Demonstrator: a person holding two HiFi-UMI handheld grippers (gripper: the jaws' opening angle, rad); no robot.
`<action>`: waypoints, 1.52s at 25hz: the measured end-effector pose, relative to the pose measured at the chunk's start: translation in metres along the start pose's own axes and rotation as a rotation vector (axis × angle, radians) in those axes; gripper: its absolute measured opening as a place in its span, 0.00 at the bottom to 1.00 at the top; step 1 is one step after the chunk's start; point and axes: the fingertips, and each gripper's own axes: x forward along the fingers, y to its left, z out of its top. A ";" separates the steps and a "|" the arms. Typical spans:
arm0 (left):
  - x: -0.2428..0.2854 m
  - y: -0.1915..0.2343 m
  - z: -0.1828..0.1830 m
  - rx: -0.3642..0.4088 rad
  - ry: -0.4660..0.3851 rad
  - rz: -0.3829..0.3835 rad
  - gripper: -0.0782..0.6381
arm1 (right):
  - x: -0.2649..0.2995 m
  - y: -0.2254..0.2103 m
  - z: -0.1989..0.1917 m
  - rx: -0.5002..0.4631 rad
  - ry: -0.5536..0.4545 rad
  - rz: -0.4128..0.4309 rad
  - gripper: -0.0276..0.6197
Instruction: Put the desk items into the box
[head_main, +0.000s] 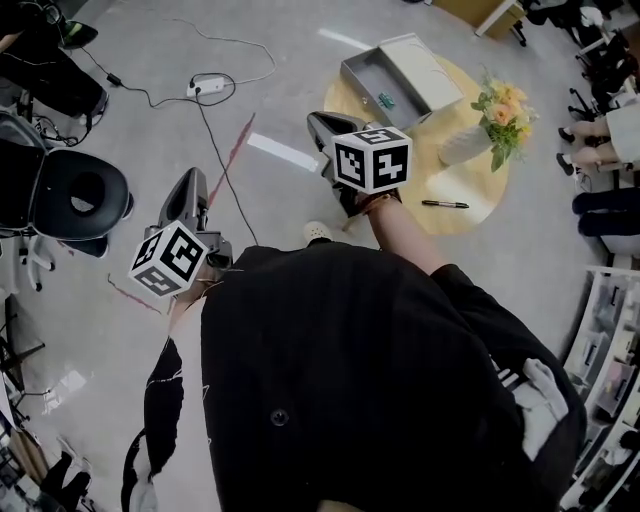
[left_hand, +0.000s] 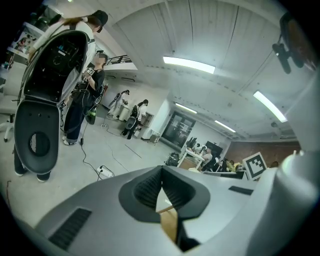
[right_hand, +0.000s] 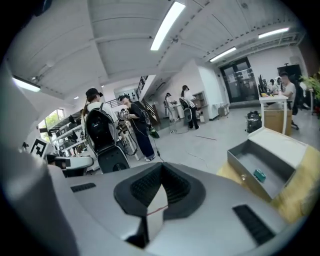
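An open grey box (head_main: 385, 80) stands on the far-left part of a round yellow table (head_main: 480, 195), with a small green item (head_main: 385, 99) inside it. A black pen (head_main: 445, 204) lies on the table's near side. My right gripper (head_main: 320, 122) is held up at the table's left edge, shut and holding nothing. It sits left of the box and well clear of the pen. The right gripper view shows the box (right_hand: 265, 165) and the green item (right_hand: 259, 175) to the right of the closed jaws (right_hand: 161, 172). My left gripper (head_main: 192, 178) hangs over the floor, shut and holding nothing (left_hand: 161, 172).
A white vase of flowers (head_main: 490, 125) stands on the table right of the box. A black office chair (head_main: 80, 195) is at the left, and a power strip with cables (head_main: 208, 85) lies on the floor. Seated people (head_main: 600, 130) and a shelf unit (head_main: 610, 350) line the right side.
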 end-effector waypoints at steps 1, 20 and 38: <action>-0.002 0.001 0.001 0.000 -0.001 0.000 0.12 | 0.000 0.007 0.002 -0.011 -0.007 0.009 0.05; -0.022 0.005 -0.010 -0.033 -0.044 0.036 0.12 | -0.010 0.028 -0.016 -0.065 -0.006 0.068 0.05; -0.005 -0.071 -0.046 -0.094 -0.080 0.127 0.12 | -0.054 -0.039 -0.019 -0.122 0.077 0.144 0.05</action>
